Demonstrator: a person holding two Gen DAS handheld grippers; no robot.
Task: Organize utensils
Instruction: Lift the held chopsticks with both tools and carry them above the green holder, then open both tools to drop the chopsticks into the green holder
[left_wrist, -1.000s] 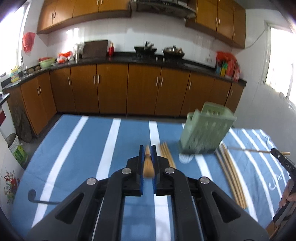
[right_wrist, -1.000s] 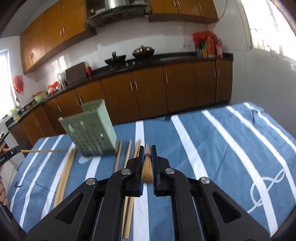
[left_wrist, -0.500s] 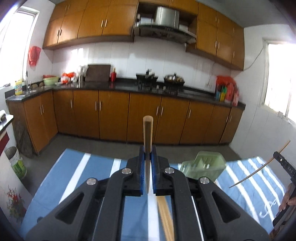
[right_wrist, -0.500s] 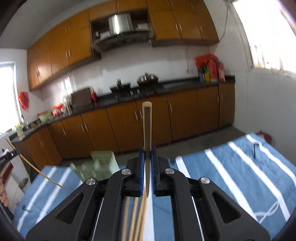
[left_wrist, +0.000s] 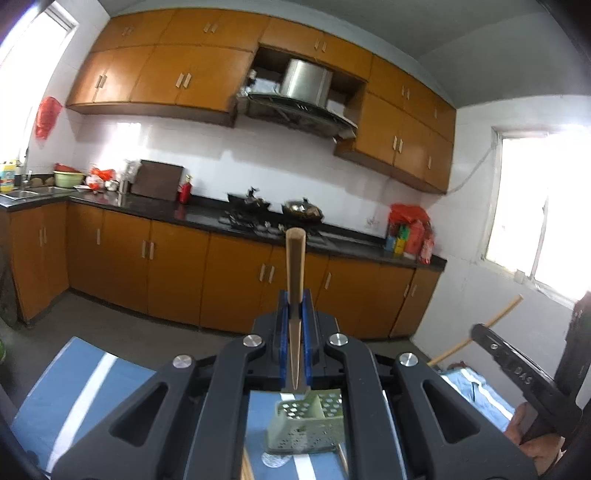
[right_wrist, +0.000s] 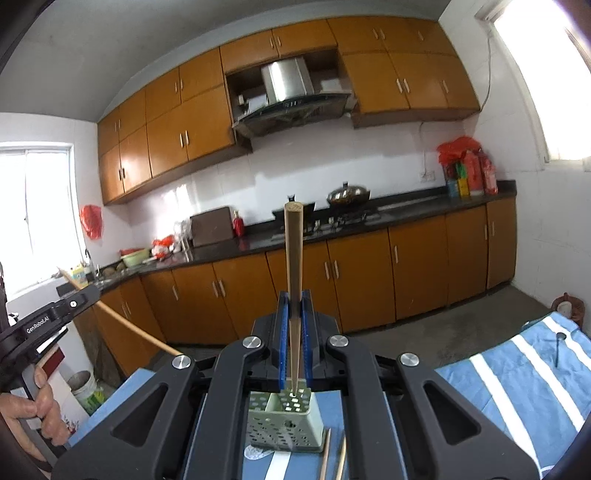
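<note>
My left gripper is shut on a wooden chopstick held upright, thick end up. Its thin tip hangs above the pale green perforated utensil holder on the blue striped tablecloth. My right gripper is shut on another wooden chopstick, also upright, its tip just over the same holder. Each gripper shows in the other's view with its chopstick: the right one, the left one.
More chopsticks lie on the cloth beside the holder. A small dark tool lies on the cloth at the far right. Brown kitchen cabinets and a dark counter stand beyond the table.
Both grippers have lifted their chopsticks off the cloth, tilted them from lying flat to upright, and brought them over the green holder.
</note>
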